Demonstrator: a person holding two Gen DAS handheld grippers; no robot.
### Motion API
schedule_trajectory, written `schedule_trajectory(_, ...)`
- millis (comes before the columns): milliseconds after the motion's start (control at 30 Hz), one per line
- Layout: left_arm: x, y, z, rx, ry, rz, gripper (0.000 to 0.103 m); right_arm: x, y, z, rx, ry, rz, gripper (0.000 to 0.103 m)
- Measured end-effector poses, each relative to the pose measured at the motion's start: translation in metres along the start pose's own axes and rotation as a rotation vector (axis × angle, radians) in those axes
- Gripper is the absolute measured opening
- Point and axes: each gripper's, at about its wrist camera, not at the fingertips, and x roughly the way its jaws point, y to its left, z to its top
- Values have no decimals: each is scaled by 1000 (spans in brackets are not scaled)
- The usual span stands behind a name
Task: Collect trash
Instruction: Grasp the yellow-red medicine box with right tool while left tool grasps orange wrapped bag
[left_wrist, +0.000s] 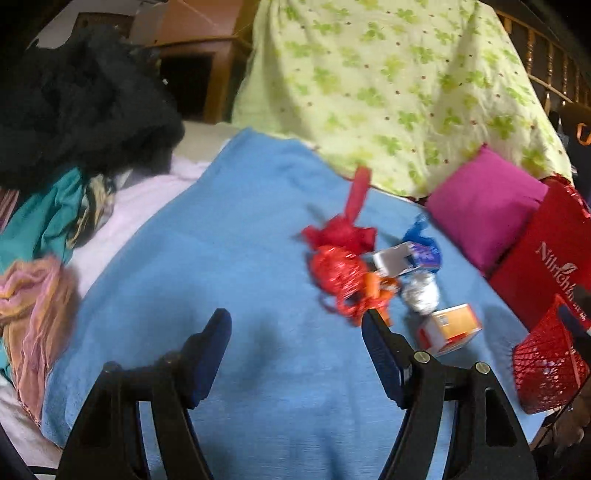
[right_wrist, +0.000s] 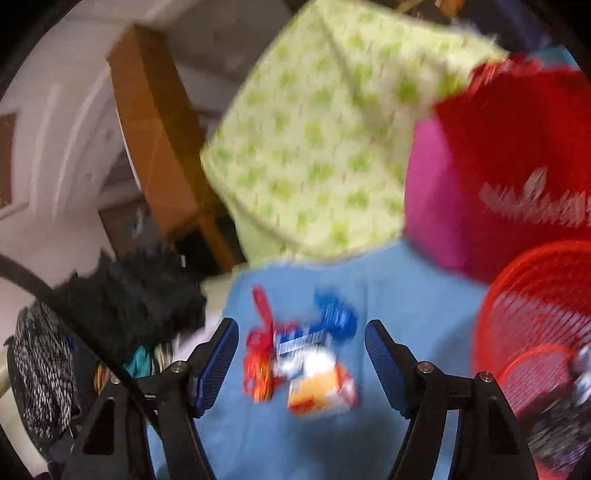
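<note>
Trash sits in a loose cluster on the blue blanket (left_wrist: 229, 236) spread over the bed. In the left wrist view: red crinkled plastic wrapper (left_wrist: 338, 258), a small white-and-blue carton (left_wrist: 404, 258), a ball of foil (left_wrist: 421, 291), an orange-and-white box (left_wrist: 448, 326), an orange scrap (left_wrist: 376, 286) between wrapper and foil. Pieces touch or overlap; the orange-and-white box lies just apart at the near edge.

Left tool (left_wrist: 295, 321): fingers spread wide, nothing between them, only blanket. Its right finger tip sits just beside the red wrapper's trailing edge; contact cannot be told.

Right tool (right_wrist: 301, 332): spread as well, empty. View heavily blurred. The trash cluster (right_wrist: 299, 362) shows between and beyond its fingers, not pinched.

Red mesh basket (right_wrist: 532, 321) stands at the right of the blanket, something pale and blurred inside. Behind it a red bag with white lettering (left_wrist: 546, 266), a magenta pillow (left_wrist: 484, 206), and a green-patterned pillow (left_wrist: 388, 85). Dark and teal clothing (left_wrist: 70, 122) is heaped at left.
</note>
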Motion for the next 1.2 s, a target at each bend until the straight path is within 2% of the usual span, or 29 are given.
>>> schedule_trajectory(200, 32, -2, -19, 8, 54, -26, 73, 74, -11, -26, 134, 279, -19, 75)
schedule_trajectory(333, 44, -10, -19, 61, 68, -54, 73, 100, -34, -36, 289, 351, -12, 75)
schedule_trajectory(500, 59, -22, -16, 101, 87, -78, 73, 134, -44, -40, 419, 417, -21, 75)
schedule_trajectory(600, 67, -27, -13, 121, 99, -85, 73, 155, -47, -45, 479, 469, -72, 75)
schedule_trajectory(700, 73, -30, -12, 131, 112, -88, 73, 163, -51, -43, 514, 463, -113, 75)
schedule_trajectory(933, 79, -29, -12, 115, 125, -91, 73, 186, -45, -28, 456, 421, -240, 75)
schedule_trajectory(1100, 80, -31, -12, 122, 120, -100, 73, 203, -42, -28, 403, 481, -299, 78)
schedule_trajectory(1200, 84, -35, -10, 117, 120, -132, 73, 209, -31, -34, 301, 523, -347, 78)
